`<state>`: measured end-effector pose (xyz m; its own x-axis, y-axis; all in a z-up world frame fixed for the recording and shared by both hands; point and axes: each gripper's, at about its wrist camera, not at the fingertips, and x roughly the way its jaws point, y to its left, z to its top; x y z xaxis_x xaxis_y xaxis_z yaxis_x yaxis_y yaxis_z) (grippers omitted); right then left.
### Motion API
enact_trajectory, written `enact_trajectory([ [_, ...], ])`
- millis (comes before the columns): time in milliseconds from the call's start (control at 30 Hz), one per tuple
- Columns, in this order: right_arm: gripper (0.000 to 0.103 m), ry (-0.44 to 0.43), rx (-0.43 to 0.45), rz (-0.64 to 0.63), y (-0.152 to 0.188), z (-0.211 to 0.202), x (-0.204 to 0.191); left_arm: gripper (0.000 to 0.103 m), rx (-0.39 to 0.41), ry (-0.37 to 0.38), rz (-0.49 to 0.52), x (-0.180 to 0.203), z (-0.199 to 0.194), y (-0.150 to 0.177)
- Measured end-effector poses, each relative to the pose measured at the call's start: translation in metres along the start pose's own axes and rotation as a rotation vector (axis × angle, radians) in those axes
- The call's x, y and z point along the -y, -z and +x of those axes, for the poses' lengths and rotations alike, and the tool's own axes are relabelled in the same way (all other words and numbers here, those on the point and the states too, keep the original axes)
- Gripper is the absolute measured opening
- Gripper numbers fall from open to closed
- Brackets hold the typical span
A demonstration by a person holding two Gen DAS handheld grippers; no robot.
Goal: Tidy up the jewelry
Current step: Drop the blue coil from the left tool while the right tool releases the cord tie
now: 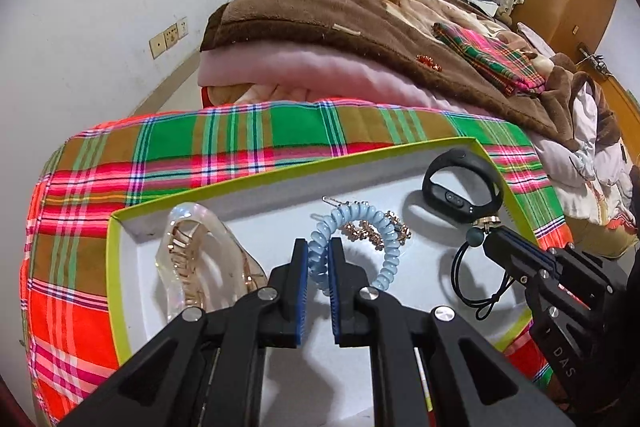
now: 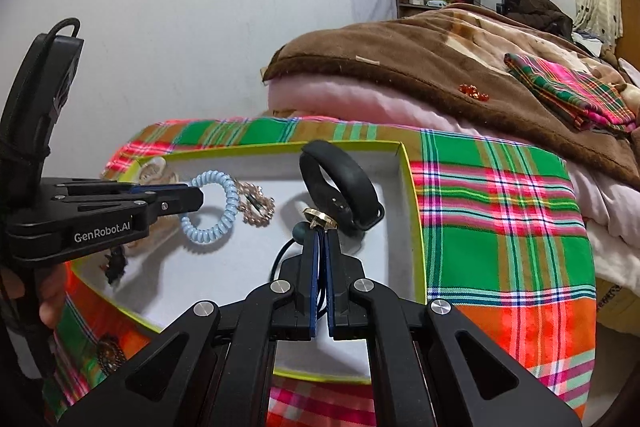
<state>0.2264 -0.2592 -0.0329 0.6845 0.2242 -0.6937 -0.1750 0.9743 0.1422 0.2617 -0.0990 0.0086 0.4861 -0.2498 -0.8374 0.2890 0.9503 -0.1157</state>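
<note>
A shallow white tray with a lime rim (image 1: 256,179) (image 2: 412,211) lies on a plaid cloth. My left gripper (image 1: 319,247) (image 2: 198,197) is shut on a light-blue spiral hair tie (image 1: 384,247) (image 2: 224,211) over the tray. My right gripper (image 2: 322,239) (image 1: 490,241) is shut on a black elastic hair tie (image 1: 468,279) (image 2: 280,255) with a gold charm (image 2: 318,217) and a dark bead, just above the tray floor. A black wristband (image 1: 464,187) (image 2: 340,183), a gold bead piece (image 1: 376,231) (image 2: 256,207) and a clear hair claw (image 1: 200,259) lie in the tray.
The plaid cloth (image 1: 200,155) (image 2: 500,211) covers the surface under the tray. Behind it rises a bed with brown and pink blankets (image 1: 340,27) (image 2: 400,59), a folded plaid cloth (image 1: 488,59) and a small orange ornament (image 1: 428,61). A dark ornament (image 2: 108,351) lies on the cloth outside the tray.
</note>
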Motion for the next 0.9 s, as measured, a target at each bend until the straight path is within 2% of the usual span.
enact_trajectory([
  [300, 0.003, 0.03, -0.06, -0.032, 0.006, 0.01, 0.001, 0.01, -0.026, 0.0, -0.002, 0.0, 0.007, 0.003],
  [900, 0.004, 0.078, -0.068, -0.053, 0.007, 0.011, 0.0, 0.012, -0.036, 0.003, -0.016, -0.001, 0.009, 0.003],
])
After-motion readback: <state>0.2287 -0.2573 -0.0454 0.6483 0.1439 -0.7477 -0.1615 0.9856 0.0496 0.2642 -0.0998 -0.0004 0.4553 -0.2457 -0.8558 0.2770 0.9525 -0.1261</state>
